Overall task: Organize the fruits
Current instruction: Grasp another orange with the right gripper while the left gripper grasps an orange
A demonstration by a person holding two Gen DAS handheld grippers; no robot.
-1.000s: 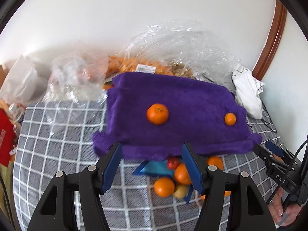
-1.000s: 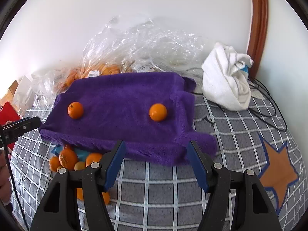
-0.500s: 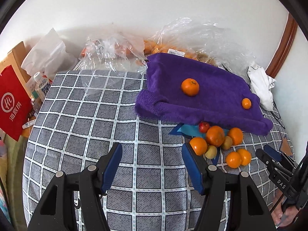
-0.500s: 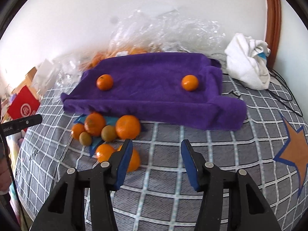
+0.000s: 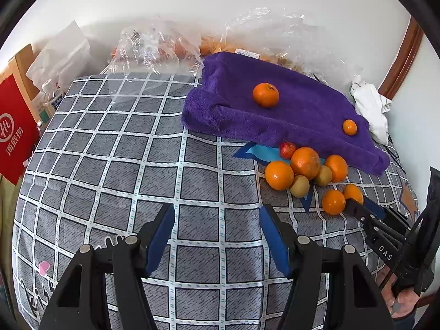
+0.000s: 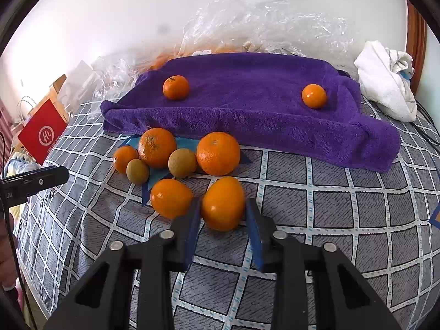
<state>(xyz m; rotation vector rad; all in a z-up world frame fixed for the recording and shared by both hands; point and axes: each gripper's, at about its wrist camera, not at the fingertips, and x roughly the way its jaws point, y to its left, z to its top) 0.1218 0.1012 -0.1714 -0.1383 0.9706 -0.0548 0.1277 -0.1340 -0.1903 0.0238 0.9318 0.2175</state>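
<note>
My right claw (image 6: 222,214) is clamped on a mandarin (image 6: 223,203) near the front edge of the checked tablecloth (image 6: 316,206), beside the fruit pile. My left claw (image 5: 217,217) gapes, holding nothing. Only my left view shows a small red fruit (image 5: 287,149) against the purple towel (image 5: 302,110).

Grey checked tablecloth (image 5: 137,170) carrying fruit, a towel and bags

A purple towel (image 6: 247,110) lies across the far part of the cloth with 2 oranges on top; just in front of it, a loose cluster of oranges (image 6: 217,154), 2 small brownish-green fruits (image 6: 182,162) and a small red fruit (image 5: 287,150) rests partly on a blue star print (image 5: 264,152). Crumpled clear plastic bags (image 5: 154,46) sit along the wall side, and a white cloth (image 6: 385,82) lies beside the towel's right end.
</note>
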